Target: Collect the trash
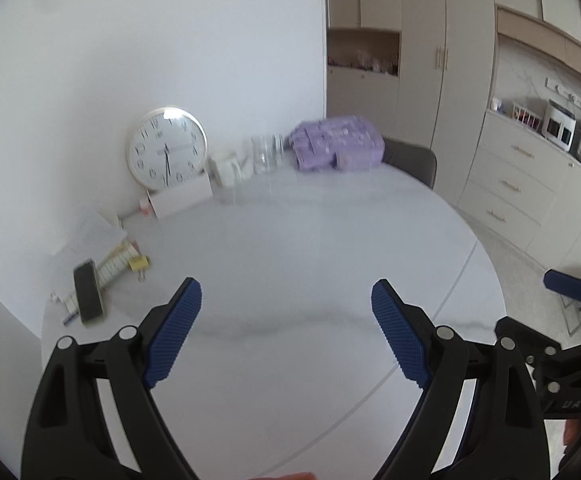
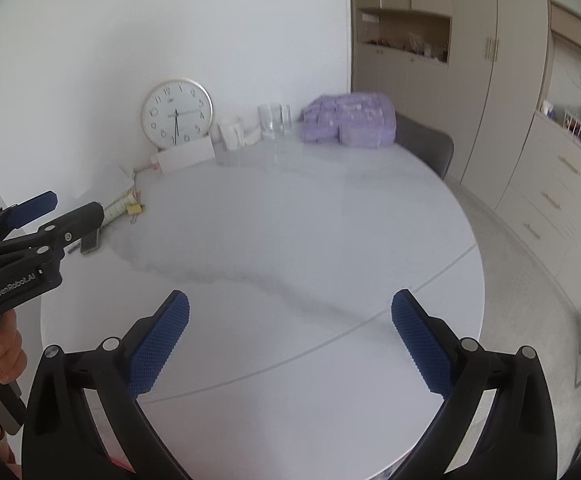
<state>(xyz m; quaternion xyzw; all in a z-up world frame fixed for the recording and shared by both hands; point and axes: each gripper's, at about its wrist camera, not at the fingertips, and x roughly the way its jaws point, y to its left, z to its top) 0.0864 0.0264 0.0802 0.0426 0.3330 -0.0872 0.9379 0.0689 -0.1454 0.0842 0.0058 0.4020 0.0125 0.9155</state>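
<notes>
Left wrist view: left gripper point(image 1: 286, 300) agape, empty, above white table point(image 1: 310, 240); nearest clutter, yellow clip point(image 1: 139, 263), ahead-left by wall.

Right wrist view: right gripper point(image 2: 290, 312) agape, empty; clip point(image 2: 134, 209) far left, nearer the left.

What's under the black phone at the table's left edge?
The black phone lies on papers and a pen. What the phone itself covers cannot be seen.

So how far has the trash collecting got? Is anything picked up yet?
Nothing shows as collected. Both the left gripper and right gripper are open and empty above the white table. Still left: the clutter by the wall, such as the papers and yellow clip. No bin is in view.
</notes>
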